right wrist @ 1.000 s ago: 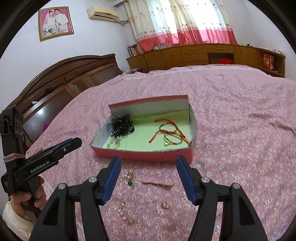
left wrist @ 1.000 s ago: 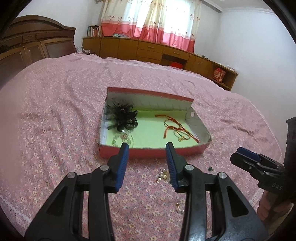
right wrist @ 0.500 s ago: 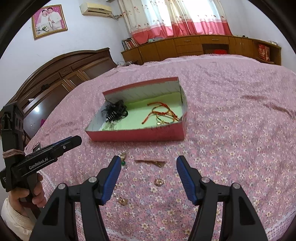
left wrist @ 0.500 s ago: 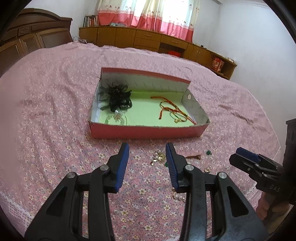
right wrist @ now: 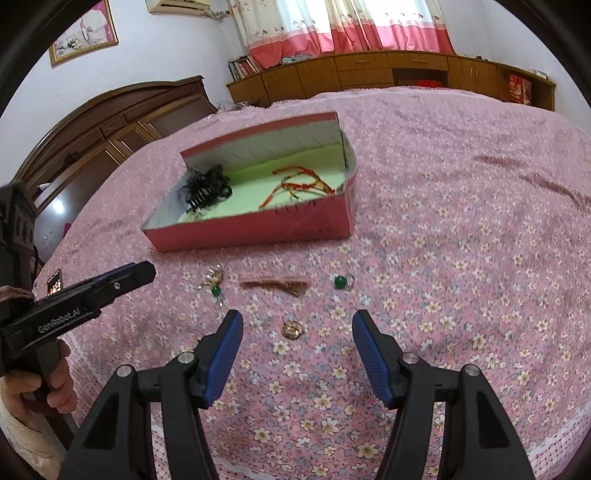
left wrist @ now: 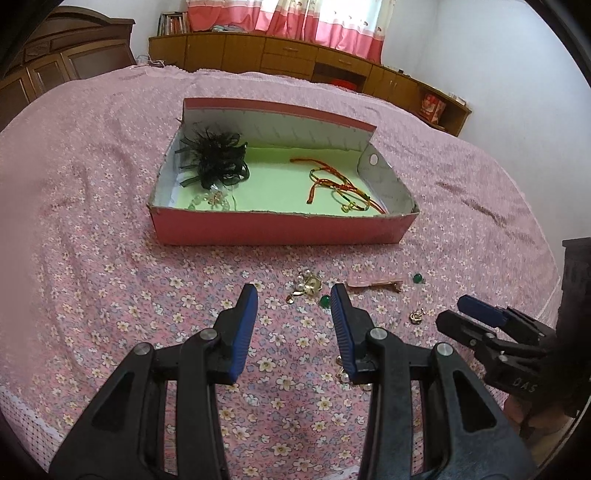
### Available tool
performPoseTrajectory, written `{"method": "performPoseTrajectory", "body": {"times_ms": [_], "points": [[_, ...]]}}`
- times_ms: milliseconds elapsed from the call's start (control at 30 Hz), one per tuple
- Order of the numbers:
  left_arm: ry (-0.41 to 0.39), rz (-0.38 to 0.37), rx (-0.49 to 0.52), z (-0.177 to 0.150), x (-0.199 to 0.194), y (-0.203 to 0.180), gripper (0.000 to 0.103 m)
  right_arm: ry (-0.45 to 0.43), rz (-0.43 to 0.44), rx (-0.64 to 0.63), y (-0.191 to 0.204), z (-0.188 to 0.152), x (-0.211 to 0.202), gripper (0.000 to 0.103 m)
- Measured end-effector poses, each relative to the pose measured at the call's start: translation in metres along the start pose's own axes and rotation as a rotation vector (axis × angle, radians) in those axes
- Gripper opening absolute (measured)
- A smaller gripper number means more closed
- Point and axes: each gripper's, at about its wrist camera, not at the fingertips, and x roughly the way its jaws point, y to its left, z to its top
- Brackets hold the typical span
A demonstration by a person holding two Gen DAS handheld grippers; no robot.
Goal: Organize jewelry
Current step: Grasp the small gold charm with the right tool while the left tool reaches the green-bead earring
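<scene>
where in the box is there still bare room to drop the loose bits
The box floor is bare in the middle, between the black hair piece on the left and the red cords on the right. Its near left corner is crowded with a pale bead piece. Loose earrings clutter the bedspread just before the box.

The bedspread (left wrist: pixel 92 206) around the red box (left wrist: pixel 280 230) lies free on all sides. Before the box, small jewelry pieces (right wrist: pixel 291 328) are scattered; between them and the bed edge the cloth is bare

pink floral bedspread (left wrist: pixel 92 229), wooden cabinets (right wrist: pixel 369 72), pink curtains (right wrist: pixel 332 26)
</scene>
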Motion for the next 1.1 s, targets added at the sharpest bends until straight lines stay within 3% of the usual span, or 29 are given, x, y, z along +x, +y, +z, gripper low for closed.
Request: {"method": "performPoseTrajectory", "body": {"times_ms": [133, 333, 633, 867, 1100], "points": [[0.017, 0.001, -0.005, -0.003, 0.005, 0.001, 0.033, 0.023, 0.003, 0.015, -0.003, -0.003, 0.009, 0.064], [0.045, -0.003, -0.011, -0.008, 0.012, 0.002, 0.033, 0.062, 0.022, 0.013, 0.000, -0.006, 0.022, 0.051], [0.069, -0.008, -0.011, -0.013, 0.017, 0.000, 0.033, 0.097, 0.037, -0.032, 0.011, -0.007, 0.040, 0.018], [0.078, -0.027, -0.014, -0.015, 0.019, -0.004, 0.033, 0.088, 0.052, -0.008, 0.006, -0.008, 0.039, 0.018], [0.082, -0.046, -0.007, -0.014, 0.026, -0.017, 0.032, 0.019, 0.060, 0.043, -0.008, -0.005, 0.015, 0.018]]}}
